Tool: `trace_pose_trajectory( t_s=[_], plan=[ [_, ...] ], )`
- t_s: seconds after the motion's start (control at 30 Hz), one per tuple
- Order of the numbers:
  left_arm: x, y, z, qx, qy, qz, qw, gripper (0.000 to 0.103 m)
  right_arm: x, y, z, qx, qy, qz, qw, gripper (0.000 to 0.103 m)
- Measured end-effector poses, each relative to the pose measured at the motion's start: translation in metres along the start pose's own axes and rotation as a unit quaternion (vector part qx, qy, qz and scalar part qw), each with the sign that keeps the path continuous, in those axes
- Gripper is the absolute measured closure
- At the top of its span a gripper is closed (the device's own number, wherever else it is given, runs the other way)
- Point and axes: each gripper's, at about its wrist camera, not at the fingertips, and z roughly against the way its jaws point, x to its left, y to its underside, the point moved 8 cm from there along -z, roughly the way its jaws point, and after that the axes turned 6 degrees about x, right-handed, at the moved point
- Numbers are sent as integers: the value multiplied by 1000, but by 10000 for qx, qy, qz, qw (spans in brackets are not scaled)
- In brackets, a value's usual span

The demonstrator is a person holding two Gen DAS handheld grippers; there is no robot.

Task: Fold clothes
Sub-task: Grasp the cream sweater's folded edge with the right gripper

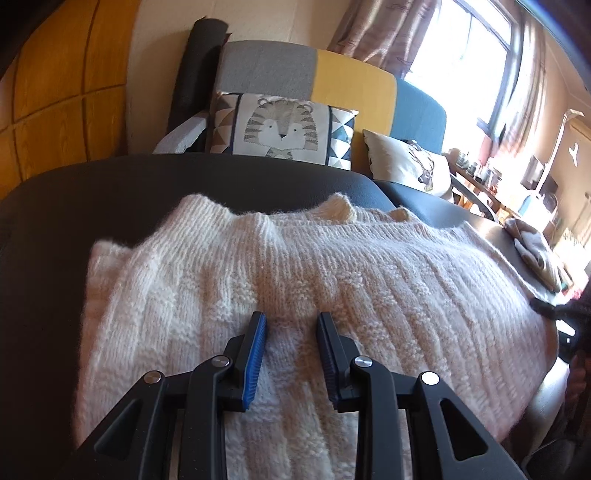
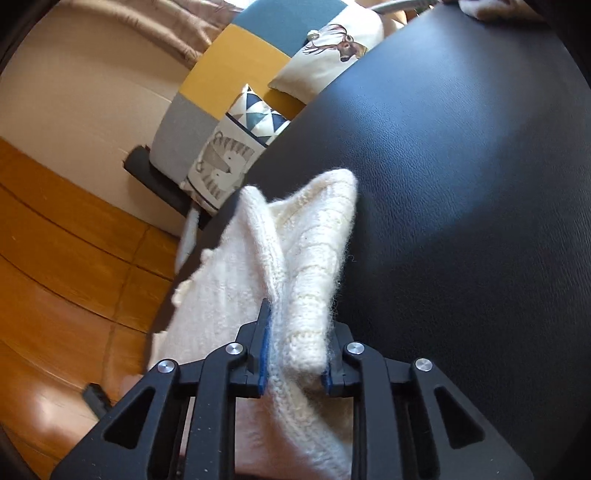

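Folding a cream knit sweater [image 1: 295, 280] on the black surface [image 2: 461, 166].

The right tool [image 2: 295, 343] is pinching a bunched sweater edge, likely mid-fold; the left tool [image 1: 291, 325] is hovering spread above the flat knit. Next: carrying the pinched edge across, evenly.

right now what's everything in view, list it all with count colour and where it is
sweater: one, cream knit, spread on the black surface, one part lifted
black surface: one, leather-like, under the sweater
sofa: one, grey, yellow and blue panels, behind the surface
tiger cushion: one, white and grey, on the sofa
deer cushion: one, cream, beside the tiger cushion
curtain: brownish, by the window
folded cloth: one, beige, far edge of the surface
left hand-held gripper: black, blue pads, open over the sweater
right hand-held gripper: black, shut on sweater
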Motion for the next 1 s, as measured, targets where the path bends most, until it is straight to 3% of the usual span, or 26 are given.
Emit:
trace_pose_trajectory(
  t_s=[0.23,0.37,0.43,0.5,0.57,0.63,0.83,1.0],
  plan=[
    [-39,3,17,64,677,332,9971,75,-4,19,33,12,-227,-292,9993,82],
    [-95,-25,25,200,935,-327,9949,75,-16,27,33,69,-254,-574,9980,82],
    [-122,-32,23,159,786,-856,9931,75,-19,29,32,90,-331,-733,9967,82],
    [-142,-32,8,348,229,-1501,9878,74,-18,28,34,108,-506,-906,9945,82],
    [-147,-30,7,103,24,-1788,9838,73,-14,28,36,136,-720,-1049,9918,82],
    [-146,-32,8,123,65,-1754,9844,73,-9,28,38,165,-951,-1185,9883,82],
    [-133,-37,12,180,682,-1295,9891,73,24,21,37,299,-1570,-1441,9766,83],
    [-132,-35,14,157,779,-1219,9894,73,74,13,35,451,-1858,-1192,9743,83]
  ],
)
